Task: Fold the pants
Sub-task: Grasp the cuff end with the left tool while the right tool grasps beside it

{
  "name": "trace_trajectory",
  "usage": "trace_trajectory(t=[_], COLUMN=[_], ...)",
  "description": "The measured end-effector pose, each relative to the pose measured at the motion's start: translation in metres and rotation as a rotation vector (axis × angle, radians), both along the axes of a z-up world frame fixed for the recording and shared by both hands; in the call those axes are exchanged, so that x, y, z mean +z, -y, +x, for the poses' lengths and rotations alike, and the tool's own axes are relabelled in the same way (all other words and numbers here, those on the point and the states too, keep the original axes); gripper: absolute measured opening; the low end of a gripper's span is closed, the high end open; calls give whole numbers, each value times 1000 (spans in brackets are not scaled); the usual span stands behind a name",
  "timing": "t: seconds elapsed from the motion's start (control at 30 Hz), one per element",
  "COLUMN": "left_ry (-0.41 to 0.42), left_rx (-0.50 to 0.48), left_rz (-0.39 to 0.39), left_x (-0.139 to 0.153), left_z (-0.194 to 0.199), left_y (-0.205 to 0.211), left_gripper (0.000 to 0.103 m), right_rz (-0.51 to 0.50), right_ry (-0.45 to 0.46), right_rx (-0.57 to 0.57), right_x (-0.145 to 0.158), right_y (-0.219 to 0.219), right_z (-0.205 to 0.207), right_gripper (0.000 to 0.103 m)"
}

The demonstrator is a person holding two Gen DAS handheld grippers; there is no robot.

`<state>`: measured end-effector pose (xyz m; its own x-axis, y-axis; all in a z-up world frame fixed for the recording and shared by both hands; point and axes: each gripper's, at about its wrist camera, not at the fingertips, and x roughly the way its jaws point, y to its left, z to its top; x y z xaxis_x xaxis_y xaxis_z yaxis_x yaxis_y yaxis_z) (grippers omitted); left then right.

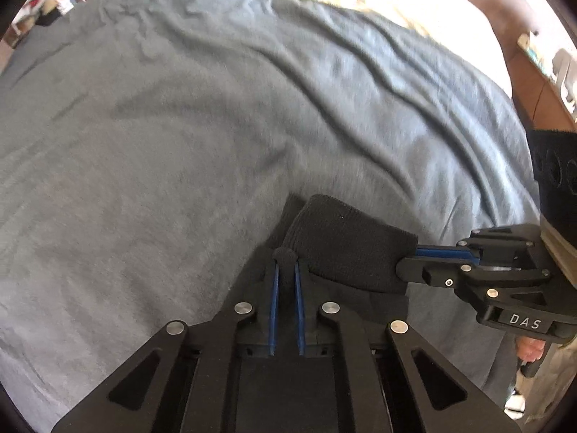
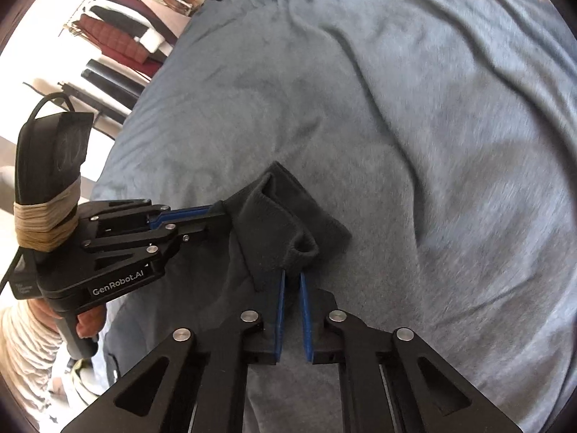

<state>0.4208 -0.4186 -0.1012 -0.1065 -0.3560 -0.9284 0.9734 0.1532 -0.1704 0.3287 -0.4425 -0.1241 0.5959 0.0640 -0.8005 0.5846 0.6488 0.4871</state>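
A wide grey-blue blanket (image 1: 223, 115), soft and rumpled into long creases, fills almost all of both wrist views and covers what appears to be a bed. On it lie the dark pants (image 2: 288, 216), low in the centre of each frame, with only one end visible: a ribbed band or cuff (image 1: 346, 245) bunched into a raised fold. In the left wrist view the left tongs (image 1: 286, 256) rise from the bottom centre, their blue pads drawn together on a small pinch of the dark fabric at one end of the band. The right tongs (image 1: 414, 252) come in from the right edge of that frame, clamped on the opposite end of the same band. The right wrist view shows the reverse: the right tongs (image 2: 292, 272) at bottom centre nipping a small loop of fabric, and the left tongs (image 2: 216, 213) entering from the left. A hand (image 2: 88, 321) grips that tool's handle at lower left, beside a striped sleeve (image 2: 25, 353). Hanging clothes (image 2: 119, 36) show in the upper left corner. The pants look light, limp and fleecy, so they will probably sag and drape once lifted; holding the band at its two outer corners, as here, seems the sensible grip for keeping the edge straight while folding.
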Motion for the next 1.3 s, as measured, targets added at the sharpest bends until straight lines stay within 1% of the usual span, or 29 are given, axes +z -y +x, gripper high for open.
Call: trace_trajectory(t=[0.07, 0.13, 0.2, 0.27, 0.37, 0.43, 0.5, 0.53, 0.6, 0.67, 0.73, 0.77, 0.87, 0.97, 1.03, 1.13, 1.3], left_ry=[14, 21, 20, 6, 4, 33, 50, 56, 56, 47, 28, 7, -62, -61, -96, -122, -163], left_rx=[20, 14, 2, 5, 8, 0, -4, -4, -8, -17, -31, -41, -70, -106, -127, -142, -145], left_rz=[-24, 7, 52, 67, 60, 61, 62, 52, 28, 8, 7, 15, 62, 85, 101, 126, 162], left_x=[5, -4, -19, -26, -24, -22, -20, -16, -8, -2, -2, -5, -19, -27, -32, -39, -55], left_z=[3, 5, 7, 9, 8, 6, 7, 7, 10, 11, 13, 15, 16, 14, 15, 17, 18], left_y=[4, 10, 14, 14, 17, 18, 19, 18, 19, 23, 31, 35, 46, 50, 52, 56, 60], left_gripper=[9, 10, 10, 10, 16, 22, 23, 27, 34, 35, 35, 35, 34, 33, 32, 31, 31], right_rz=[-41, -68, -66, -28, -24, -14, -17, -16, -20, -31, -12, 12, 78, 117, 117, 131, 174], right_ry=[26, 44, 34, 8, -26, -33, -41, -37, -28, -22, -10, -1, 11, 26, 32, 40, 35], right_rx=[-12, -19, -18, -24, -23, -29, -33, -42, -65, -89, -113, -121, -142, -164, -168, -171, -186], right_x=[13, 19, 17, 2, -12, -15, -15, -13, -9, -4, -4, -6, -15, -21, -22, -28, -44], right_y=[2, 6, 11, 17, 20, 22, 23, 23, 24, 26, 28, 29, 31, 30, 28, 25, 29], right_z=[0, 2, 7, 11, 11, 10, 8, 6, 1, -9, -13, -13, -13, -15, -13, -7, -8], right_gripper=[8, 8, 8, 8, 8, 8, 10, 10, 16, 19, 21, 21, 29, 30, 30, 30, 30])
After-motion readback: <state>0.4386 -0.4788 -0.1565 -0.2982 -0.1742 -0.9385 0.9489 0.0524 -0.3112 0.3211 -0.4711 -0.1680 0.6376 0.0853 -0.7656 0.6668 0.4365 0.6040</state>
